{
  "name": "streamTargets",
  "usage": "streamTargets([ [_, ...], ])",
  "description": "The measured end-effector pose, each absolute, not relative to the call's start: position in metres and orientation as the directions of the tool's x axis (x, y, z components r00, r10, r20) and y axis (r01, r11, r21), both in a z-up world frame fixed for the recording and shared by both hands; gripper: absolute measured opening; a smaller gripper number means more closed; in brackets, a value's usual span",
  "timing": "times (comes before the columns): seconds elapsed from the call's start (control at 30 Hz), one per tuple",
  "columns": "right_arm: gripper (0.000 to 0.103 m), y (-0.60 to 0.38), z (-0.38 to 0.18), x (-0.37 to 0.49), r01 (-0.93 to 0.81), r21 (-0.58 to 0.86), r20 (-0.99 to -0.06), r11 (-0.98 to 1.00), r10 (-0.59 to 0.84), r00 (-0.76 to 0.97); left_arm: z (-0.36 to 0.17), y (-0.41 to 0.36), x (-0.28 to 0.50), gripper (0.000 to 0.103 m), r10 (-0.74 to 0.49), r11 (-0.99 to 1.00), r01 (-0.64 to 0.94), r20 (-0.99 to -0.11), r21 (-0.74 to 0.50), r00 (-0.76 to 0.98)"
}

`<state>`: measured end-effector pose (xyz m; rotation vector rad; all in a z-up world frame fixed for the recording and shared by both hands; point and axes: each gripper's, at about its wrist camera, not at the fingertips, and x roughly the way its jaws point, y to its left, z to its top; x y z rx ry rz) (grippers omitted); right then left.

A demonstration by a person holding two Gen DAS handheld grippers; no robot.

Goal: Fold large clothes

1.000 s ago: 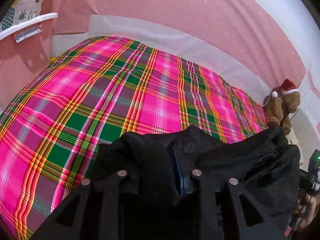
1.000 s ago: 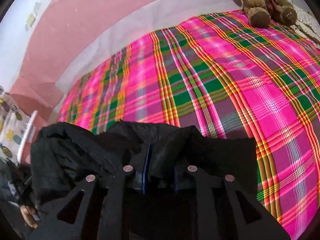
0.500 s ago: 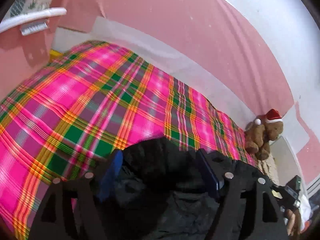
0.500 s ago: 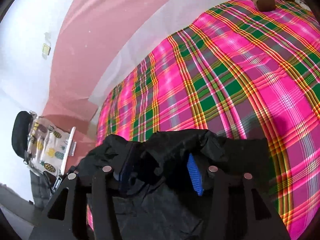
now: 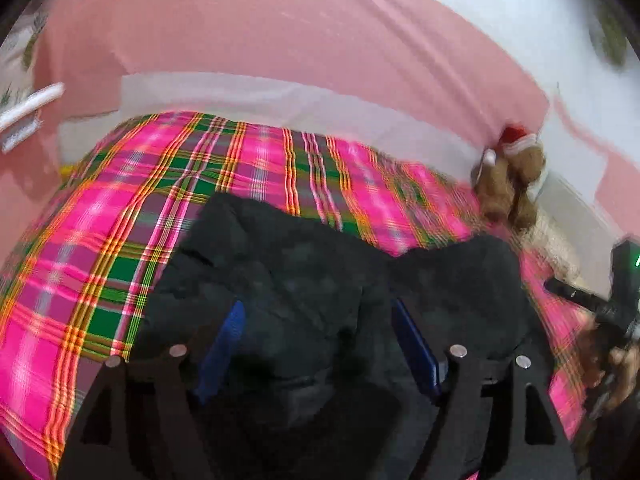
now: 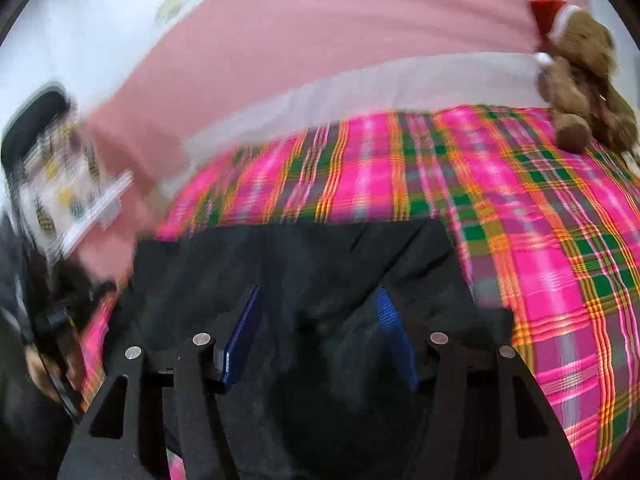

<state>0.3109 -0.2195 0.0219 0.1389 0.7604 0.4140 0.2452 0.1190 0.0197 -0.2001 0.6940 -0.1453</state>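
Left tongs (image 5: 316,344) and right tongs (image 6: 318,336), both spread wide, gripping nothing; black garment (image 5: 320,264) lies lower centre on the plaid bedspread (image 5: 120,216). Teddy bear (image 6: 580,92) upper right.

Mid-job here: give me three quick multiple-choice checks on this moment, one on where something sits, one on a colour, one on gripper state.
1. Where is the teddy bear?
A. On the black garment
B. At the bed's far edge by the wall
C. On the floor

2. What colour is the garment?
A. Black
B. White
C. Red

3. How are both grippers?
A. Shut on cloth
B. Out of view
C. Open

Key: 1 B, it sits on the plaid bedspread beyond the garment. 2 A, dark throughout. 3 C, left gripper and right gripper show blue pads spread apart.
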Motion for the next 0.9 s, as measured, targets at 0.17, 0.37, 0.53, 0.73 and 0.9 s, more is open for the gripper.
streamTargets([
  [0.17,0.060,-0.210,-0.026,0.347,-0.248,0.175,-0.744,0.953,0.293,0.601,-0.015,0.127,0.279,0.077,-0.082,0.988,-0.035,-0.701,-0.150,0.708],
  [0.37,0.060,-0.209,-0.010,0.354,-0.207,0.146,-0.751,0.967,0.245,0.614,0.009,0.121,0.277,0.077,-0.143,0.980,0.004,-0.695,-0.197,0.704],
  [0.53,0.060,-0.189,0.018,0.337,-0.293,0.155,-0.707,0.944,0.313,0.634,0.034,0.074,0.275,0.077,-0.280,0.959,0.180,-0.660,-0.217,0.697],
  [0.73,0.060,-0.201,0.002,0.348,-0.238,0.163,-0.762,0.957,0.276,0.586,0.014,0.050,0.305,0.077,-0.251,0.966,0.201,-0.752,-0.159,0.610],
  [0.9,0.060,-0.213,0.003,0.344,-0.263,0.159,-0.745,0.952,0.290,0.601,0.014,0.053,0.296,0.077,-0.228,0.971,0.211,-0.718,-0.115,0.658],
])
